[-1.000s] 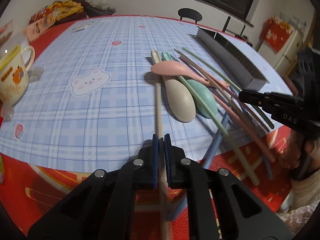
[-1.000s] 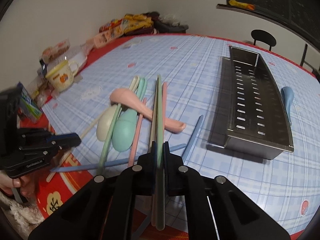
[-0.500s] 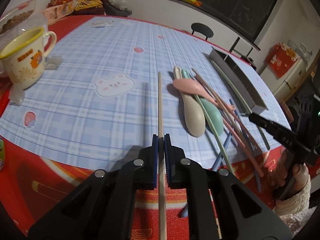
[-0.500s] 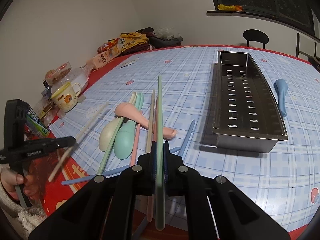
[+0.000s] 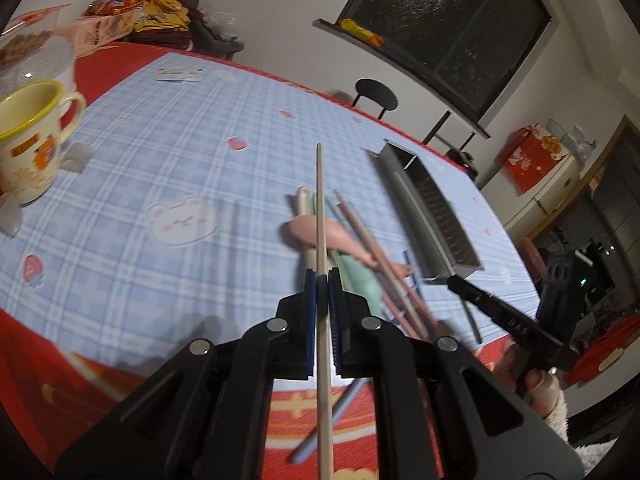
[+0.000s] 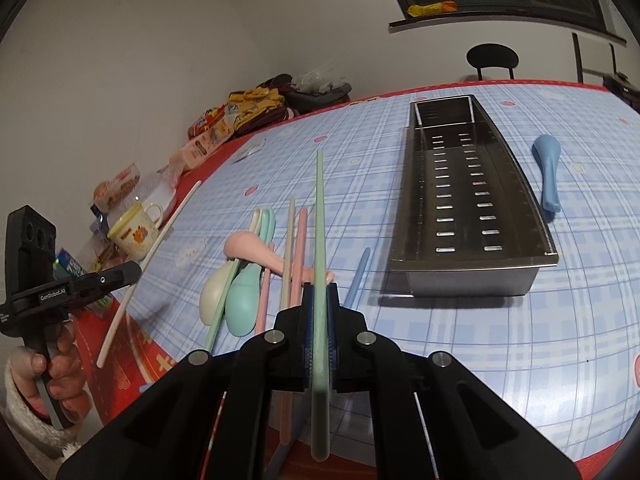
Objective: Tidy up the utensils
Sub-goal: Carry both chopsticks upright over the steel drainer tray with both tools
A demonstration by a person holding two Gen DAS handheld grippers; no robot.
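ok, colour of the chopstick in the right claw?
Pale green chopstick, clamped in the right claw; clearest in the right wrist view.

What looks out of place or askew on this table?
The blue spoon lies alone on the far side of the metal tray, apart from the crossed pile of spoons and chopsticks. The tray is still empty. Each gripper holds one chopstick, beige and green.

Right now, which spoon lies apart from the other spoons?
The blue spoon: alone beyond the metal tray, while pink, cream and green spoons sit piled with the chopsticks.
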